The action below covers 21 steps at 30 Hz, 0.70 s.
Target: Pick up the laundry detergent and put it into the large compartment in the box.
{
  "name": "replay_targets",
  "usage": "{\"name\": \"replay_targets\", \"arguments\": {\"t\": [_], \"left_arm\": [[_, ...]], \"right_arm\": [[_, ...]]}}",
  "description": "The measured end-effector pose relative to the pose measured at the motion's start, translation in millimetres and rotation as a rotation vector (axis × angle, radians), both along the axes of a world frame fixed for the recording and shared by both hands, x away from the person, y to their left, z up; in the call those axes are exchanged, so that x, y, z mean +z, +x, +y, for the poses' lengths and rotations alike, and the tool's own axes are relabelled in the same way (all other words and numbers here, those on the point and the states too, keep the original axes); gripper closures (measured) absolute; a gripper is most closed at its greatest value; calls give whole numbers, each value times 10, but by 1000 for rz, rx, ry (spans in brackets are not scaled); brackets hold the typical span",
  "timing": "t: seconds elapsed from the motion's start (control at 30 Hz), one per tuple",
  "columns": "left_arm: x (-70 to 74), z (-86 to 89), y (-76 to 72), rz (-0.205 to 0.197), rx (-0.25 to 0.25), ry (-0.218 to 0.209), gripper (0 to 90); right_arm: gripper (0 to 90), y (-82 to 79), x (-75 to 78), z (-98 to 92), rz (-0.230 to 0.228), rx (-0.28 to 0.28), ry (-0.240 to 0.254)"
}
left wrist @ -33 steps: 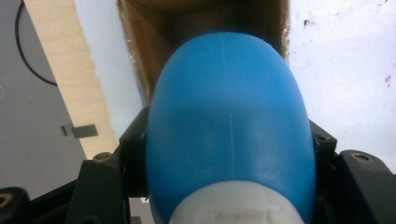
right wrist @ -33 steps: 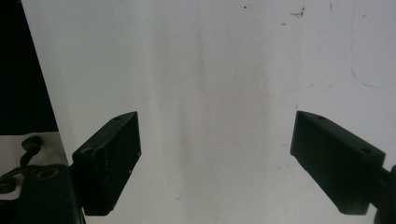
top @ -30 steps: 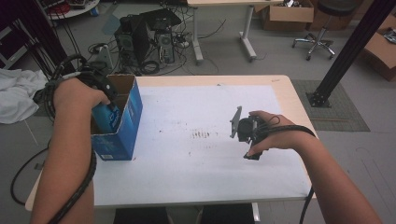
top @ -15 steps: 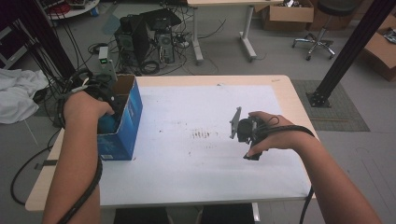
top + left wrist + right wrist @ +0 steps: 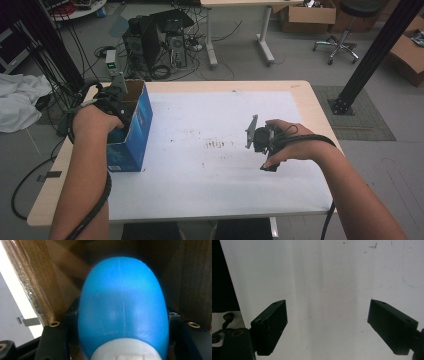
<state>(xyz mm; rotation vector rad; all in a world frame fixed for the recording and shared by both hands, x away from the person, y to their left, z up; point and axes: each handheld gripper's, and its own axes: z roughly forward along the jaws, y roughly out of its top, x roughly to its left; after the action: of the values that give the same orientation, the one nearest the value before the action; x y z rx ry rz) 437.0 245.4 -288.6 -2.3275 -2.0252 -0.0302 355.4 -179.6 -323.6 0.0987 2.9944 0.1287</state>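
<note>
- A wide table (image 5: pixel 300 95) with a pale wood edge and a white top (image 5: pixel 332 277) spanned the high view; dark scuffs and specks marked the white surface near its middle.
- An open cardboard box (image 5: pixel 131 131) with blue outer sides stood upright at the table's left edge. Its brown inner walls (image 5: pixel 62 277) rose around the left gripper's camera.
- The person's left forearm came up from the bottom of the high view, and the left hand (image 5: pixel 92 120) held the left gripper (image 5: pixel 116 102) down inside the box's open top, a black cable trailing back along the arm.
- The right hand (image 5: pixel 290 145) rested to the right of the table's middle, well apart from the box, holding the right gripper (image 5: pixel 257 136) low over the white top, its grey three-cornered plate turned toward the centre.
- In the right gripper view, that gripper's (image 5: pixel 327 325) two black jaws stood spread wide, bare white table between them.
- A rounded blue bottle (image 5: pixel 122 307) with a white cap (image 5: pixel 125 352) at its near end sat inside the box. In the left gripper view, the left gripper's (image 5: pixel 122 325) black jaws pressed against both its flanks, pinching it.
</note>
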Motion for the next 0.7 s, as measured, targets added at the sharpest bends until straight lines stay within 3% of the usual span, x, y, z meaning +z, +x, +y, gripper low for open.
{"name": "replay_targets", "arguments": {"t": [0.7], "left_arm": [[-11,-15,-21,-2,-10,7,375]], "right_arm": [[165,-13,6,-45,-2,-12,3]]}}
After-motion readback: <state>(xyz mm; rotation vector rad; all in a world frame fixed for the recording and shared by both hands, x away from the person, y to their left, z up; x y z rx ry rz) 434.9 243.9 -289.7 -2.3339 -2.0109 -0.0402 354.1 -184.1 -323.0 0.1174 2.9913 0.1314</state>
